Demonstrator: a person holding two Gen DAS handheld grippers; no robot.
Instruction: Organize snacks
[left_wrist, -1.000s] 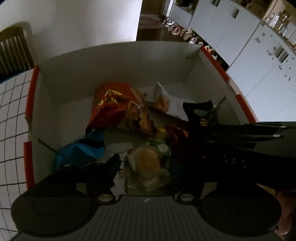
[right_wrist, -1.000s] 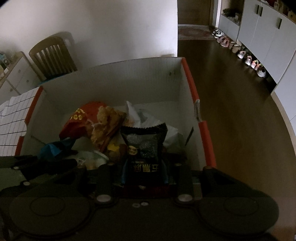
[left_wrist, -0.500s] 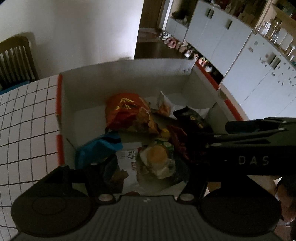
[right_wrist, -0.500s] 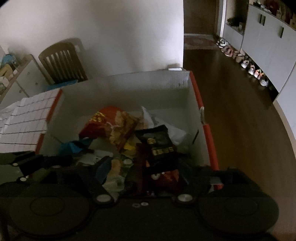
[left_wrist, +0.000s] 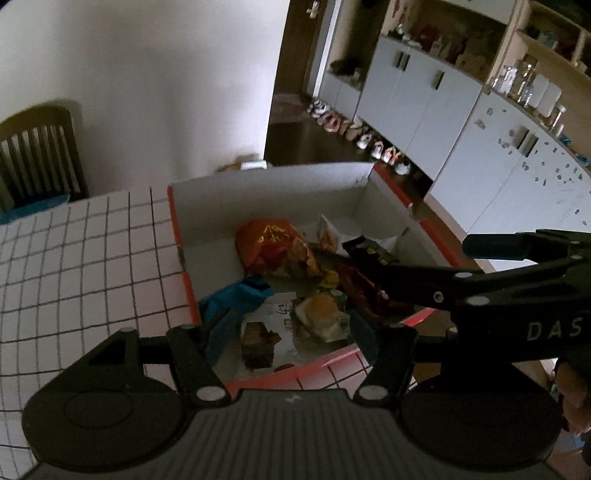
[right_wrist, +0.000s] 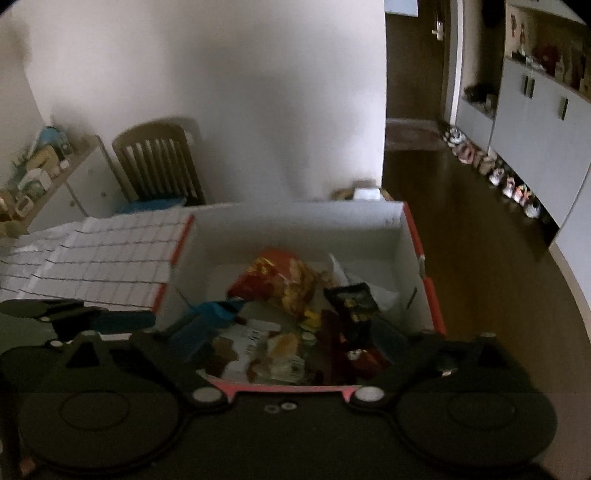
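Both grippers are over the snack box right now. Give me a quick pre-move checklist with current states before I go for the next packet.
1. Right gripper empty: ok. Its jaws have just been opening and nothing sits between them.
2. Black snack packet with gold print released into the white cardboard box with orange edges: ok, it lies on the pile.
3. Left gripper empty: ok, jaws apart, pressing on nothing.
4. Grippers clear of each other: ok, they are side by side, apart.
5. Box fully on the white grid-pattern tablecloth: cannot tell, its far right corner hides the table edge.
6. Snacks remaining outside the box: cannot tell.
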